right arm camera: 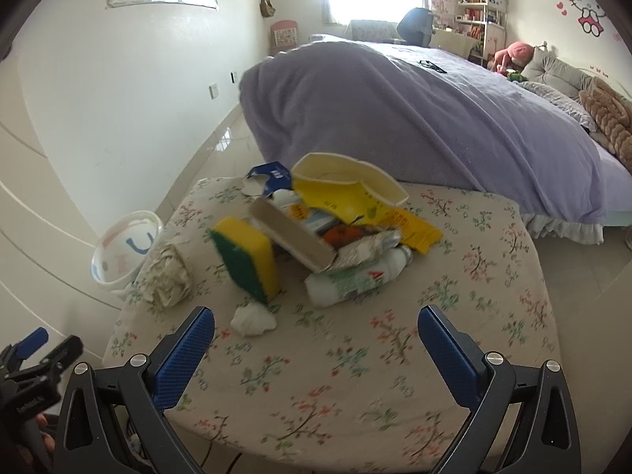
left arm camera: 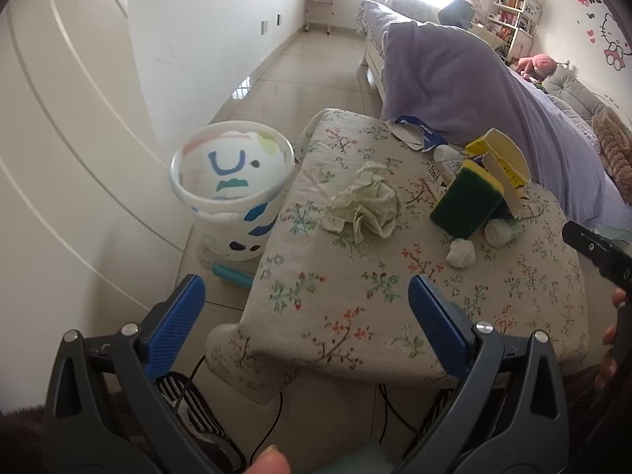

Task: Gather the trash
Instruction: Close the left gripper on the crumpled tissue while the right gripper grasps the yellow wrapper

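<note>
Both grippers hang over the near edge of a small table [right arm camera: 454, 316] under a flowered cloth, and both have their blue fingers spread wide with nothing between them. The trash sits in the middle and far part of the tabletop; the bin [left arm camera: 233, 181], a white pail painted with a blue smile, stands on the floor off the table's left edge, in the left centre of the left wrist view and at the lower left of the table in the right wrist view. For the left gripper [left arm camera: 306, 290] the nearest piece looks to be the crumpled paper [left arm camera: 365, 201], straight ahead and a little right of its centre line, between the fingers and the bin's side of the table; it has no clear long axis. For the right gripper [right arm camera: 316, 322] the small white wad [right arm camera: 252, 320] lies just ahead of its left finger, with the sponge [right arm camera: 247, 260] standing on edge right behind it, leaning against a cardboard box [right arm camera: 292, 237]. Beyond are a white bottle [right arm camera: 355, 280] lying on its side with its long axis running left to right, a yellow carton [right arm camera: 355, 193] and a torn blue packet [right arm camera: 268, 175]. My guess is the left gripper, nearer the bin, suits the paper. The printing on the bottle, carton and packet is too blurred to read; only part of a cartoon cat sticker and the letters "Me" show on the wall at upper right in the left view.
</note>
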Demonstrator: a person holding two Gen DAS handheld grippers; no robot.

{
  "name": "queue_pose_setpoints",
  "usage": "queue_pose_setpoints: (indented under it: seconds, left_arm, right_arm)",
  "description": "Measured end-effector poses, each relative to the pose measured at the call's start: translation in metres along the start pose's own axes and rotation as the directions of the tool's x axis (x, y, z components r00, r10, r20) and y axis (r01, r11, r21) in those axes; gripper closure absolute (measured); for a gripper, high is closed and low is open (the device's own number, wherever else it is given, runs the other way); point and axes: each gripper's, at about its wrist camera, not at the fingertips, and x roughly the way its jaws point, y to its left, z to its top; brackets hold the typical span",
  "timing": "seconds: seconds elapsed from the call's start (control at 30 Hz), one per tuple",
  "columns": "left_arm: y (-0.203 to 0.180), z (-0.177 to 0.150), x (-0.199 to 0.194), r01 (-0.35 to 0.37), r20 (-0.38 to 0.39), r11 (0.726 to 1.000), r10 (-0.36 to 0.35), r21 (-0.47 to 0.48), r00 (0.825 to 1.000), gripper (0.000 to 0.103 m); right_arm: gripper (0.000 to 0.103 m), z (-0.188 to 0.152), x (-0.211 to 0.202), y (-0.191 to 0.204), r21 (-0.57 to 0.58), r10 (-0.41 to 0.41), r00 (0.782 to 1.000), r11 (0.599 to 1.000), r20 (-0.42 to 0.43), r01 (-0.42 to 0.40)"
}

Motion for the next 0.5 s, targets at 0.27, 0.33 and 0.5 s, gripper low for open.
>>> queue_pose_setpoints:
  seconds: [0.27,0.33,0.5]
  left_arm:
    - [-0.014,0.039,0.02,0.061,-0.066,0.988,-0.052,0.14,0.996,0.001]
    - [-0.019,0.047,0.027,0.076,-0.102,0.98,-0.058,0.183,0.993,0.001]
    - [-0.021,0.06,0.048,0.089,-0.129,0.977,-0.064,0.196,0.99,0.001]
  right_arm:
    - [0.0,0.043,0.04,-0.023,-0.085,-0.005,0.993,0.996,-0.121,-0.005]
    - [0.0,0.054,0.048,-0.029,-0.092,-0.031,0.993,0.996,-0.118,0.02]
    - [0.0,0.079,0.074,-0.048,-0.044,-0.019,0.992,0.999,-0.122,0.013]
